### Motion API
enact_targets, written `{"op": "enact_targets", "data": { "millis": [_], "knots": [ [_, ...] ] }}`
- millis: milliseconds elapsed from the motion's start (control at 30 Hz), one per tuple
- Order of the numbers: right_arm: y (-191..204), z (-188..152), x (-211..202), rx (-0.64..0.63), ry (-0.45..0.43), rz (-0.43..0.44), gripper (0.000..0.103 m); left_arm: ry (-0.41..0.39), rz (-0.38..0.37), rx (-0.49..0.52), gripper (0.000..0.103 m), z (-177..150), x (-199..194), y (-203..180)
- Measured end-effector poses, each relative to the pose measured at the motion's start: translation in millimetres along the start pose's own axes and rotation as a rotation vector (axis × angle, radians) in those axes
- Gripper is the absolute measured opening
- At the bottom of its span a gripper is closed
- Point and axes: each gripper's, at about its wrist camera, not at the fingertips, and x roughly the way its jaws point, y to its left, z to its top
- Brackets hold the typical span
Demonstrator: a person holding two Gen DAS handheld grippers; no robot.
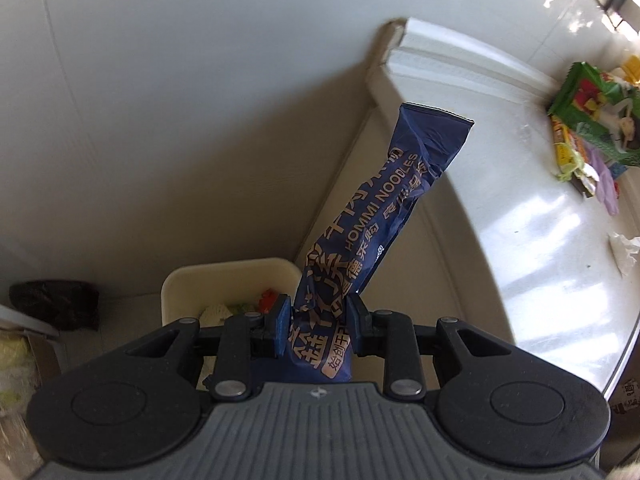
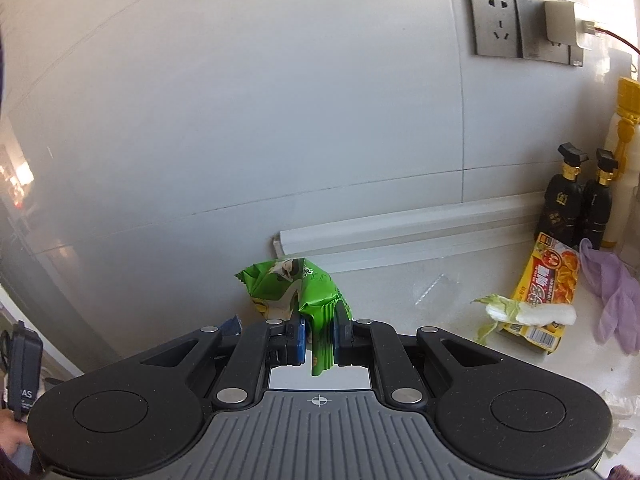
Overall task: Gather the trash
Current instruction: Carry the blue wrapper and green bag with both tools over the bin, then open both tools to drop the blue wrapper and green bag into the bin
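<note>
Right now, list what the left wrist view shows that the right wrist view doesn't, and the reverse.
Left wrist only: the left gripper shut on a blue noodle packet, above a cream bin on the floor.

Right wrist only: the right gripper shut on a green wrapper, a wall socket, two dark bottles, a cabbage scrap.

Both: the white counter, the purple glove and a yellow box.
</note>
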Motion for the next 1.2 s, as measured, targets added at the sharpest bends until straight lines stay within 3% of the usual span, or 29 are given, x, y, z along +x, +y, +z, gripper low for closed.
{"op": "enact_targets", "data": {
  "millis": [533, 867, 1200],
  "knots": [
    [75, -21, 54, -0.140, 0.155, 0.099, 0.011, 0.149, 0.024, -0.179, 0.027, -29, 57, 54],
    [126, -48, 111, -0.265, 0.336, 0.105, 0.011, 0.231, 0.059, -0.300, 0.027, -38, 105, 84],
    [156, -81, 164, -0.309, 0.488, 0.101, 0.011, 0.282, 0.088, -0.381, 0.027, -44, 139, 107]
  ]
}}
